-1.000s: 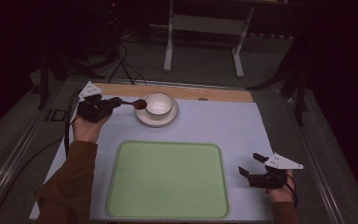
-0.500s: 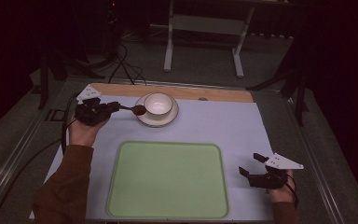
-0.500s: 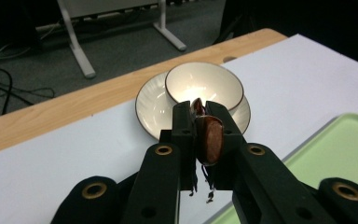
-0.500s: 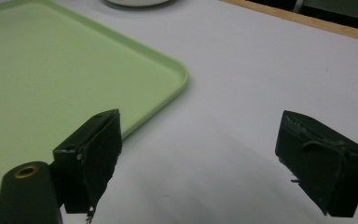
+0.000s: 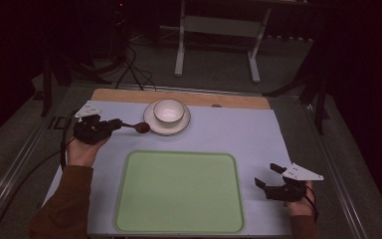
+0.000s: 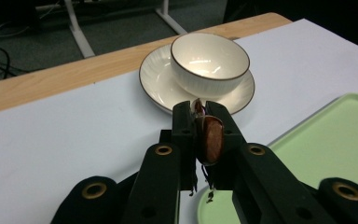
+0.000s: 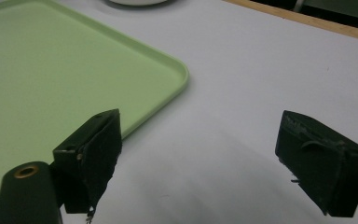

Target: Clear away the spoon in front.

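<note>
My left gripper [image 5: 110, 125] is shut on a brown wooden spoon [image 5: 138, 127], whose dark bowl end sticks out toward the saucer. Seen from the left gripper view, the spoon [image 6: 209, 138] stands on edge between the jaws of that gripper [image 6: 201, 128]. A white bowl [image 5: 168, 111] sits on a white saucer [image 5: 151, 119] at the far middle of the table; the bowl [image 6: 209, 60] and saucer [image 6: 156, 79] lie just beyond the spoon. Near the front right, my right gripper [image 5: 270, 176] is open and holds nothing, right of the green tray [image 5: 179, 191]. Its jaws [image 7: 200, 158] hover over the white mat beside the tray [image 7: 51, 70].
A white mat [image 5: 229, 134] covers the table, with a wooden strip [image 5: 229, 100] along the far edge. Beyond the table stand a metal frame's legs [image 5: 181, 50] and cables [image 5: 129, 69] on the floor. A cable [image 5: 30, 169] trails from the left gripper.
My left gripper has drawn the spoon back from above the saucer's left side, moving left and toward me. The right gripper has not moved.
</note>
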The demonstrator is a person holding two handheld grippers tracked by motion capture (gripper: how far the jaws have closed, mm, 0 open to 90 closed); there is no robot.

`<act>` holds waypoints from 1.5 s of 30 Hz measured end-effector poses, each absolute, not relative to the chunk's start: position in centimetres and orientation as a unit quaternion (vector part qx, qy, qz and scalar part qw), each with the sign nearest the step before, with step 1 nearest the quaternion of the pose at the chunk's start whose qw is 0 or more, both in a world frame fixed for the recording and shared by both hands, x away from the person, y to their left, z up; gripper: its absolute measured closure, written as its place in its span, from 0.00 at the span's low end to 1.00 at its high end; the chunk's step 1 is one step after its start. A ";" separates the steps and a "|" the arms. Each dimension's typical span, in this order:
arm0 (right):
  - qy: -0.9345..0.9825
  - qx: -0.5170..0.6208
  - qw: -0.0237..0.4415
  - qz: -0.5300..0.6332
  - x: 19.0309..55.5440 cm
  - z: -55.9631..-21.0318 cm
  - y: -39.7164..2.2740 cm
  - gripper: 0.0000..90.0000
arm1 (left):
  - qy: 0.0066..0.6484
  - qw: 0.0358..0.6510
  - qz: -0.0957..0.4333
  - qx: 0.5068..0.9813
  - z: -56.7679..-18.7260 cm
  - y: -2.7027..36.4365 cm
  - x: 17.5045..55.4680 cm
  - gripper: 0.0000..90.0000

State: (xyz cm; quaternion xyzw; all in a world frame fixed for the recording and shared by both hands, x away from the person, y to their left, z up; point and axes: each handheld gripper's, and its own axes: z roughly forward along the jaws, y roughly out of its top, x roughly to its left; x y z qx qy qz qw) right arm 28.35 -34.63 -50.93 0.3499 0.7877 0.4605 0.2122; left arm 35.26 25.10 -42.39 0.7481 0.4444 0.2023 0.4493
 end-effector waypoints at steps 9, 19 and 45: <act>0.787 0.351 0.213 0.461 28.3 -50.9 -34.7 0.16 | 0.438 0.437 0.197 0.761 -42.7 25.0 34.0 0.92; 0.788 0.351 0.213 0.459 28.3 -50.9 -34.6 0.16 | 0.442 0.430 0.187 0.765 -43.6 25.4 32.4 0.92; 0.790 0.349 0.212 0.458 28.4 -51.0 -34.5 0.16 | 0.473 0.429 0.173 0.750 -44.0 25.7 31.1 0.91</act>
